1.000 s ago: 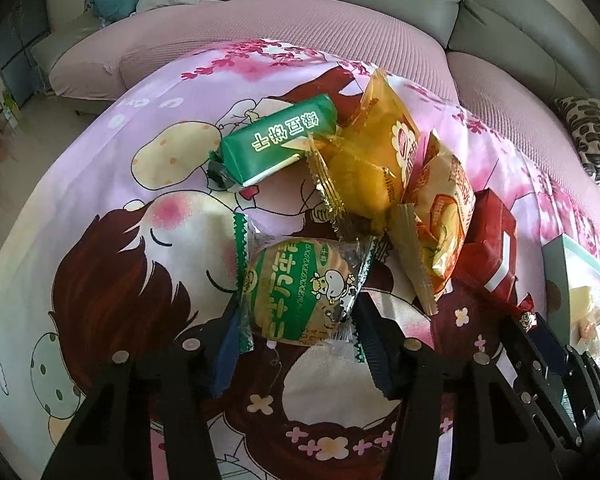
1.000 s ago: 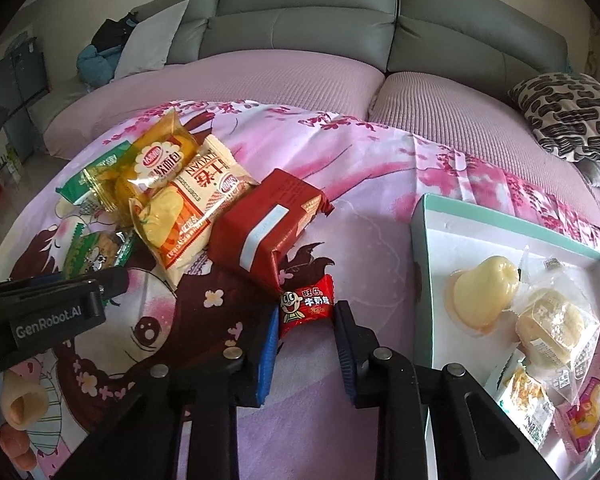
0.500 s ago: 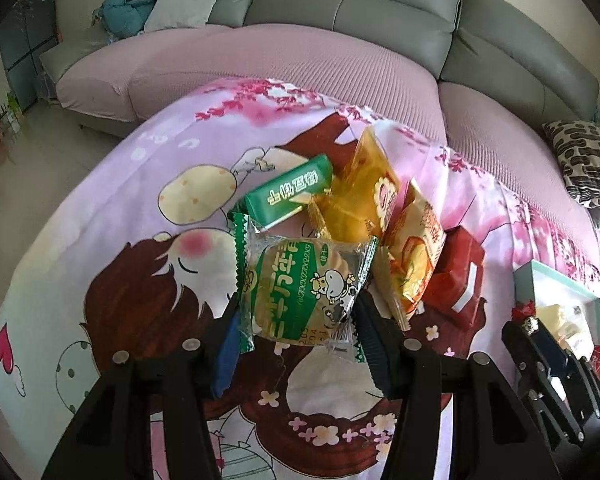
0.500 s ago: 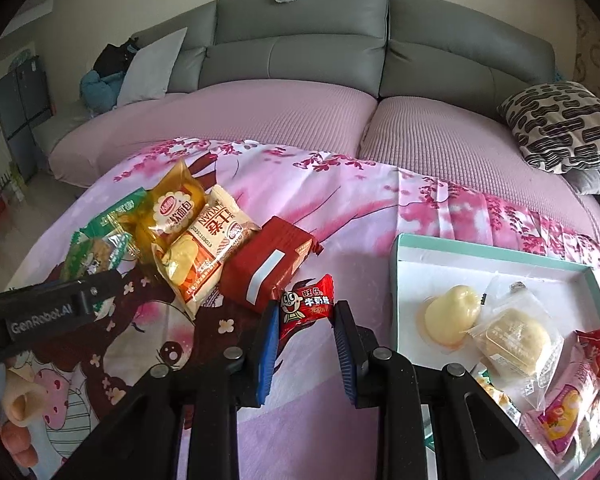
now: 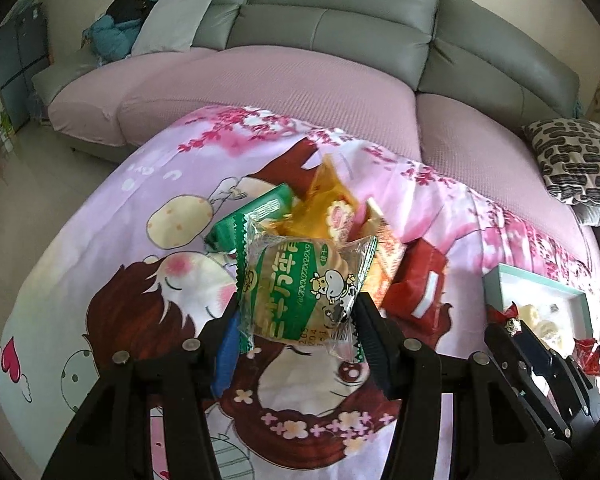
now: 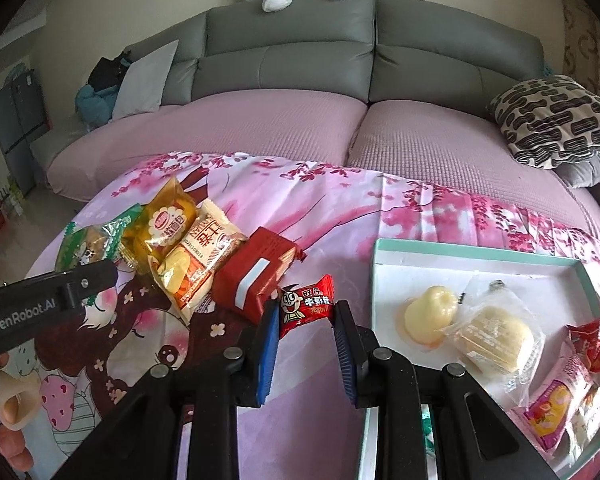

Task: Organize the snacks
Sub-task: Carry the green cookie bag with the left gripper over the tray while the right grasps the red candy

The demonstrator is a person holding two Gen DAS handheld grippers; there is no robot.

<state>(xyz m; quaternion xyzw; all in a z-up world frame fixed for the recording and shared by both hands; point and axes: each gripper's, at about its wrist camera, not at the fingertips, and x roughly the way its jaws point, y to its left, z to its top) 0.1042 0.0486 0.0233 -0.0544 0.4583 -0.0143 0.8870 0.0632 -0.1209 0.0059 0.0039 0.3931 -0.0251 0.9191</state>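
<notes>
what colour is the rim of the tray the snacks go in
Teal, or light green-blue, around a white inside; the tray shows best in the right wrist view.

green biscuit packet (image 5: 300,292) lifted off the cloth, red candy (image 6: 306,304) raised too, both grippers higher
</notes>
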